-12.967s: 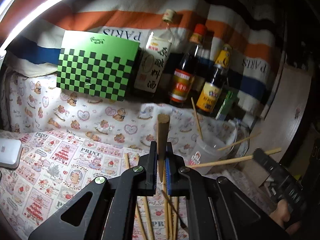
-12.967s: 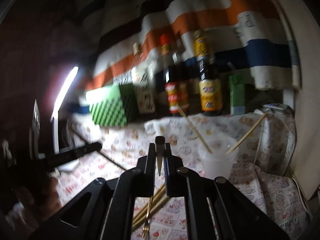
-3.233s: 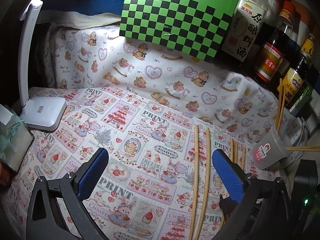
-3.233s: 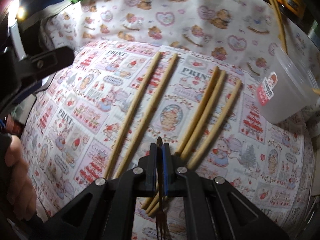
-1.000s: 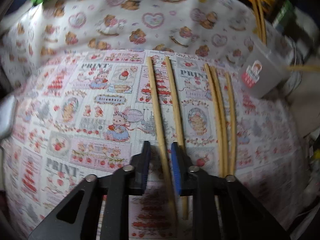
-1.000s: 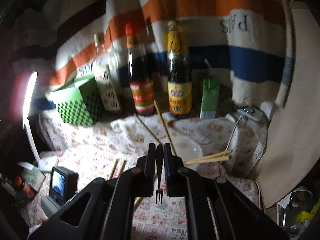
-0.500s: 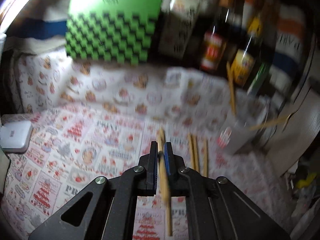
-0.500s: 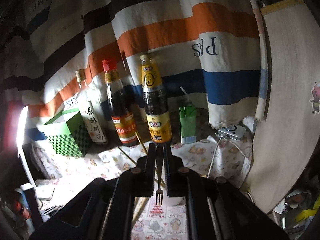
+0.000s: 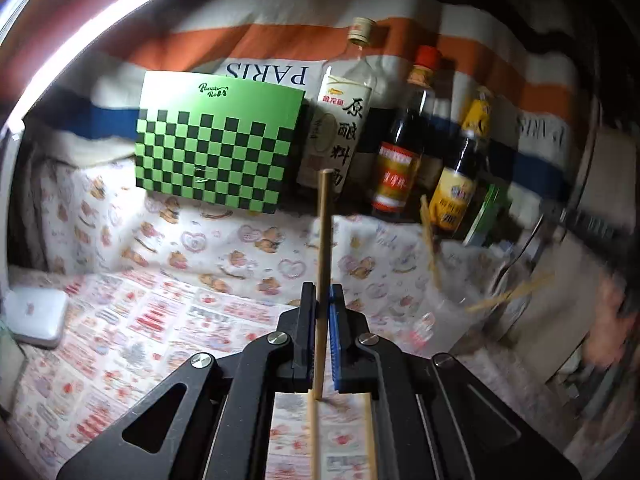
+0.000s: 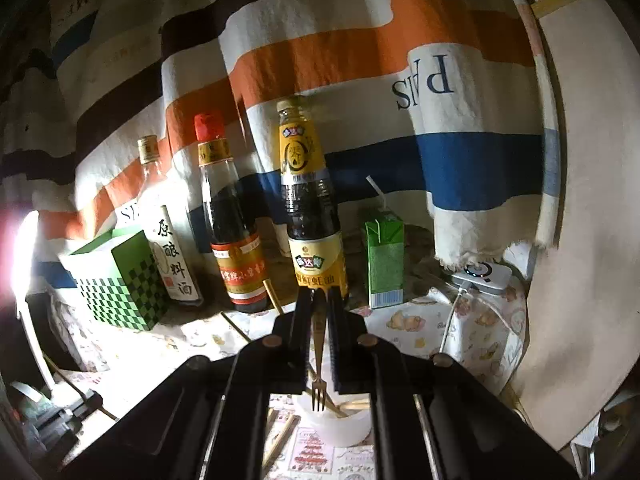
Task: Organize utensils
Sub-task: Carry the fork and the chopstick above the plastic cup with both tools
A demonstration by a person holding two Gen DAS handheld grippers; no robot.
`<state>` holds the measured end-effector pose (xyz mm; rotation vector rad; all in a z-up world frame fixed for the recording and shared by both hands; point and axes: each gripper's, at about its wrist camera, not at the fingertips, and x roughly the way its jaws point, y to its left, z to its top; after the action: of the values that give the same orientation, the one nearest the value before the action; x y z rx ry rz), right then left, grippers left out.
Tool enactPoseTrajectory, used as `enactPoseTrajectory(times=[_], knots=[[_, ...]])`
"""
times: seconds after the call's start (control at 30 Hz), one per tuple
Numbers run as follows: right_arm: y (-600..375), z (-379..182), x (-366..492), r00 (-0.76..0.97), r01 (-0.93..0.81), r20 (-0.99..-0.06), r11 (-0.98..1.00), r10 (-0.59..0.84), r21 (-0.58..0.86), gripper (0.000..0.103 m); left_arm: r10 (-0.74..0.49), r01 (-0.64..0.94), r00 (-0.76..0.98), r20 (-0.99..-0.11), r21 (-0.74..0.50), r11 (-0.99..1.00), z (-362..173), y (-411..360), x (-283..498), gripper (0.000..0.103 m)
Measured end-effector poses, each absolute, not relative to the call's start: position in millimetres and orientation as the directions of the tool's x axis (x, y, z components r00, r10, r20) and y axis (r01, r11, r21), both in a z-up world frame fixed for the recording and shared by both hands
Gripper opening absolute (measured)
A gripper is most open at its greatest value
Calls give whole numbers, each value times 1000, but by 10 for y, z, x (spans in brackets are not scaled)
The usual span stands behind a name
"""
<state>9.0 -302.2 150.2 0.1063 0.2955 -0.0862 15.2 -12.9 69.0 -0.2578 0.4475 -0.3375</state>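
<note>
My left gripper (image 9: 321, 304) is shut on a wooden chopstick (image 9: 323, 240) and holds it upright above the patterned cloth. A clear plastic cup (image 9: 448, 320) with several chopsticks leaning in it stands blurred to its right. My right gripper (image 10: 319, 300) is shut on a small metal fork (image 10: 318, 376), tines pointing down, held above the cup (image 10: 340, 428). More chopsticks (image 10: 280, 440) lie on the cloth left of the cup.
A green checkered box (image 9: 216, 144), three sauce bottles (image 9: 396, 152) and a green carton (image 10: 384, 256) stand along the striped cloth at the back. A white lamp base (image 9: 34, 316) sits at the left. A wooden panel (image 10: 580, 240) closes the right side.
My left gripper closed on a chopstick lying on the cloth and lifted it upright. My right gripper rose and tilted up with the fork, staying over the cup.
</note>
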Motion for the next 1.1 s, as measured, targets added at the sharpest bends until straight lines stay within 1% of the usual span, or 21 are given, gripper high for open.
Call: enactPoseTrajectory(times=[0.07,0.13,0.17,0.23,0.3,0.37,0.43,0.5,0.53,0.63,0.7,0.77,0.93,1.03,1.1], knots=[[-3025,1470,96,960,82,-274,993,-56,86,7,-382,273,851,-359,-320,908,820,-151,160,5],[-2978,1428,92,969,72,-241,996,-57,52,7,-378,290,866,-329,-284,914,995,-239,138,5],[-2929,1399,98,971,76,-227,997,-71,14,7,-394,313,865,-310,-279,908,1089,-293,127,5],[-2873,1353,137,972,89,-217,996,-92,-27,7,-454,368,844,-288,-306,878,1237,-412,121,5],[-2863,1296,212,967,87,-238,996,-93,-37,7,-519,430,814,-260,-329,841,1366,-564,103,5],[-2877,1240,279,961,97,-254,994,-105,-45,7,-537,466,816,-213,-308,829,1482,-721,53,5],[-2906,1187,335,954,96,-281,994,-105,-45,7,-520,464,838,-168,-285,839,1562,-858,26,5],[-2980,1142,406,941,78,-330,997,-77,-10,7,-465,416,878,-117,-297,860,1583,-949,42,5],[-3038,1110,466,928,54,-370,998,-43,20,7,-459,409,882,-109,-308,859,1582,-986,90,5],[-3172,1000,598,899,30,-439,996,10,84,7,-489,420,865,-109,-374,827,1551,-1048,290,5],[-3202,919,668,879,7,-475,995,39,95,7,-509,442,855,-95,-379,813,1534,-1109,375,5],[-3209,859,718,865,-7,-499,995,54,96,7,-498,434,862,-93,-371,821,1499,-1187,447,5],[-3259,803,800,846,-15,-525,990,87,140,7,-536,443,829,-157,-400,803,1256,-1387,692,5],[-3286,777,832,836,-12,-542,990,87,139,7,-510,416,841,-181,-388,823,1096,-1485,770,5],[-3318,759,852,829,-2,-553,989,83,146,7,-532,418,823,-200,-422,804,1004,-1505,853,5]])
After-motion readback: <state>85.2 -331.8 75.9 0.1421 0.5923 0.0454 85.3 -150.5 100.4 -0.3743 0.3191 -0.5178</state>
